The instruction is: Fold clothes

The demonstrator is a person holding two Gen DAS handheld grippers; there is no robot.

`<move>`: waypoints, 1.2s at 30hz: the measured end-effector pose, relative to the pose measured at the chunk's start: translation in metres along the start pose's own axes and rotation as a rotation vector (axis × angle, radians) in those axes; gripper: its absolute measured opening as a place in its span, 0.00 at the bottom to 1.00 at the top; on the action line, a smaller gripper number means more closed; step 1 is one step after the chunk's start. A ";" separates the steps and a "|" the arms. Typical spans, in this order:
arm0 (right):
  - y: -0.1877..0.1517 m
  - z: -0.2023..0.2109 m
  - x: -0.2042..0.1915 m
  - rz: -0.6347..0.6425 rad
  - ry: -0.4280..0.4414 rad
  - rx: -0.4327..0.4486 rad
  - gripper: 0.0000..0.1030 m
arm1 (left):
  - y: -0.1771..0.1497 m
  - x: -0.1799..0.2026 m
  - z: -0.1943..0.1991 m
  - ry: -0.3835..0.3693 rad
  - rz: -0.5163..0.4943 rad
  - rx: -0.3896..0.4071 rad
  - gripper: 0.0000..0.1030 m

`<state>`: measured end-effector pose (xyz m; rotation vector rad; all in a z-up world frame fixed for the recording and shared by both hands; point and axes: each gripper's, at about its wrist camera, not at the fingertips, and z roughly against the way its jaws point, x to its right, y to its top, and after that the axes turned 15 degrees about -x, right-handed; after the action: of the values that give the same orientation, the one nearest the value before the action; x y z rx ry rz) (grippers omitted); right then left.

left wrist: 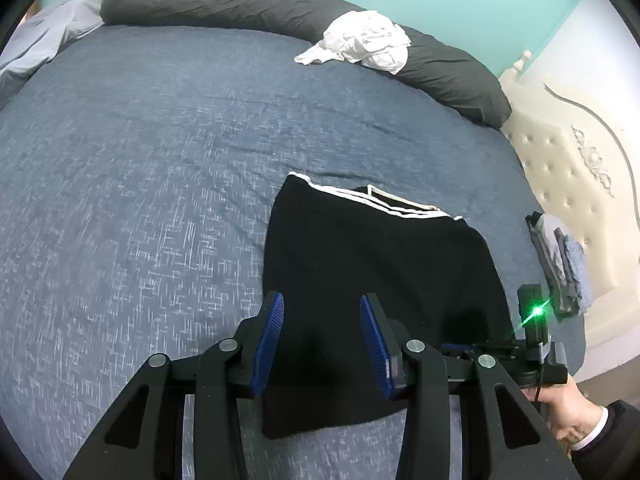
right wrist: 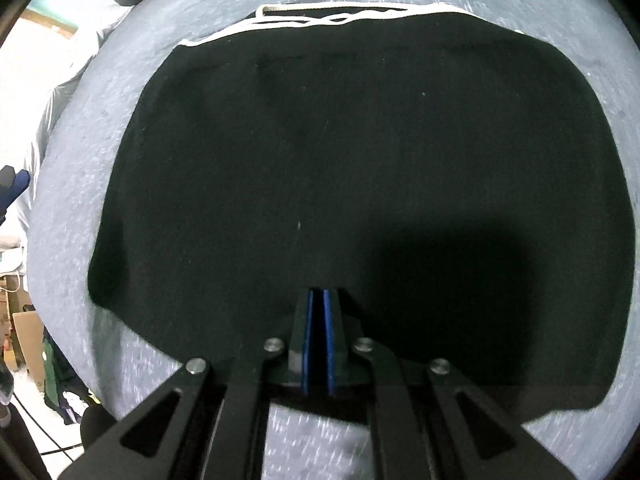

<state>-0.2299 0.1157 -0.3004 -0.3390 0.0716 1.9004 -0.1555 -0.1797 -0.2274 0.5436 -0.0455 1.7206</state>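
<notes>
A black garment with white stripes along its far edge is laid flat on the blue bed, near the edge by the cream headboard. It appears doubled over into a compact shape, though the layers cannot be counted.

The left hand-held gripper is held wide apart above the near edge of the cloth, with nothing between its blue pads. The right hand-held gripper is seen with its pads pressed nearly together low over the near hem; whether a pinch of fabric is caught there cannot be told (black on black hides it).

Several slips can be foreseen. If only the top layer is pinched, the layers could be dragged out of line and the white stripes skewed. If the cloth is lifted by one side alone, the fold could sag open. The garment could also be pulled towards the bed's edge by a hasty tug.

A crumpled white garment is left on the dark bolster, and a small folded stack is seen beside the headboard.
</notes>
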 end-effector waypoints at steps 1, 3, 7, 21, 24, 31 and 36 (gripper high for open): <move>-0.005 0.001 0.000 -0.001 0.001 0.000 0.04 | -0.002 0.001 0.002 0.000 -0.001 0.002 0.43; -0.014 0.003 -0.001 -0.004 0.004 0.001 0.04 | -0.005 0.002 0.008 0.004 -0.006 0.009 0.43; -0.018 0.001 0.001 -0.009 0.015 0.002 0.04 | -0.008 0.001 0.015 0.008 -0.003 0.015 0.43; -0.025 -0.008 -0.001 0.009 0.008 -0.021 0.04 | -0.013 0.002 0.014 0.005 0.001 0.007 0.44; -0.021 -0.020 0.005 -0.005 0.018 -0.019 0.03 | -0.014 0.003 0.015 0.012 -0.007 0.005 0.44; -0.019 -0.009 0.008 -0.020 0.033 -0.021 0.02 | -0.015 0.002 0.020 0.012 -0.005 0.014 0.45; -0.022 -0.015 0.011 -0.012 0.027 -0.035 0.02 | -0.016 -0.001 0.017 0.003 0.006 0.004 0.45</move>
<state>-0.2099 0.1297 -0.3152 -0.3882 0.0543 1.8867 -0.1345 -0.1820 -0.2166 0.5444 -0.0417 1.7277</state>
